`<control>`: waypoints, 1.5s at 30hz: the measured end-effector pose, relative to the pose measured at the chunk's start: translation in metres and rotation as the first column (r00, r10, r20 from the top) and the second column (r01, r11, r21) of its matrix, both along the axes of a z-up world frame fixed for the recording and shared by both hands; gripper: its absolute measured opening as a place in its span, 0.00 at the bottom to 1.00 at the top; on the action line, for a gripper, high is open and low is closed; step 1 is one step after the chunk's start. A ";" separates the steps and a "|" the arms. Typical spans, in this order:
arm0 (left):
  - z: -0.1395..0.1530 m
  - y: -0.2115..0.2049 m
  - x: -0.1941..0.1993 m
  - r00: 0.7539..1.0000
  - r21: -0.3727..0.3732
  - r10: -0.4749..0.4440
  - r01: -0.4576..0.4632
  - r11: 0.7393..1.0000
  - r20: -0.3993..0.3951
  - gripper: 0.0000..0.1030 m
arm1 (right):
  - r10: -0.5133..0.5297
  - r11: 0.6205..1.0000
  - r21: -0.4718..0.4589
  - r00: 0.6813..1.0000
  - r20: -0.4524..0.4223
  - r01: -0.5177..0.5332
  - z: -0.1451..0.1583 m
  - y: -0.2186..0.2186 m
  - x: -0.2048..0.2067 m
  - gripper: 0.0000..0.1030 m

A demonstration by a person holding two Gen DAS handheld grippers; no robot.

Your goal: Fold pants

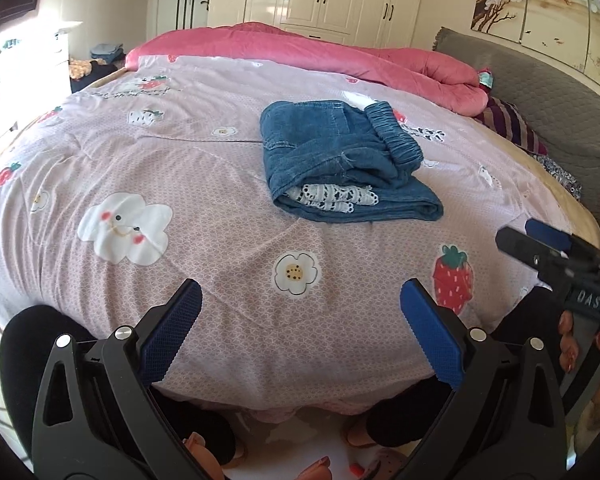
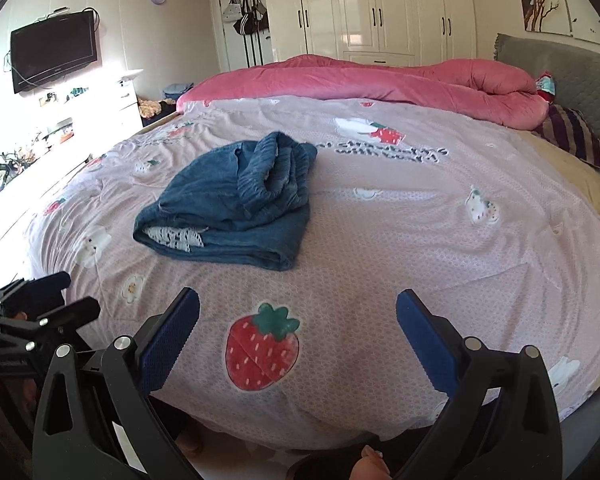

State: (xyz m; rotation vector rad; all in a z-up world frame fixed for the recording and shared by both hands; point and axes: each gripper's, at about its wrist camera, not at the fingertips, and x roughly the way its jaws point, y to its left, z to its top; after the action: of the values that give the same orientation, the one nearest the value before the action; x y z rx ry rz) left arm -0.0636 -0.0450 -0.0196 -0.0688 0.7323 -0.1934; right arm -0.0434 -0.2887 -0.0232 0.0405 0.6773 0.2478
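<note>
pants (image 1: 342, 160): lying folded in a compact blue denim bundle mid-bed on the pink printed sheet (image 1: 180, 160), elastic waistband on top, white lace trim showing at the near fold. left gripper (image 1: 300, 308): hovering over the near bed edge, jaws standing wide apart, gripping nothing, well short of the pants. right gripper (image 2: 298, 320): hovering beside it over a strawberry print (image 2: 262, 346), jaws likewise spread, carrying nothing. pink quilt (image 2: 360, 76): lying bunched along the far side.
</note>
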 end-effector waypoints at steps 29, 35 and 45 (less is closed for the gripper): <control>-0.014 0.000 0.008 0.999 0.013 0.026 -0.025 1.000 -0.030 0.91 | 0.001 1.000 0.013 1.000 -0.019 0.000 -0.024 0.002 0.003 0.96; -0.014 0.000 0.007 0.999 0.010 0.023 -0.022 1.000 -0.029 0.91 | 0.002 1.000 0.009 1.000 -0.022 -0.001 -0.024 0.002 0.003 0.96; -0.014 -0.001 0.007 0.999 0.008 0.022 -0.022 1.000 -0.029 0.91 | -0.005 1.000 0.006 1.000 -0.026 0.005 -0.025 0.002 0.003 0.96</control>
State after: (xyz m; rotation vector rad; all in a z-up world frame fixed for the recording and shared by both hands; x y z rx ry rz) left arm -0.0561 -0.0456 -0.0335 -0.0722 0.7608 -0.1688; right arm -0.0400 -0.2863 -0.0477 0.0513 0.7021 0.2449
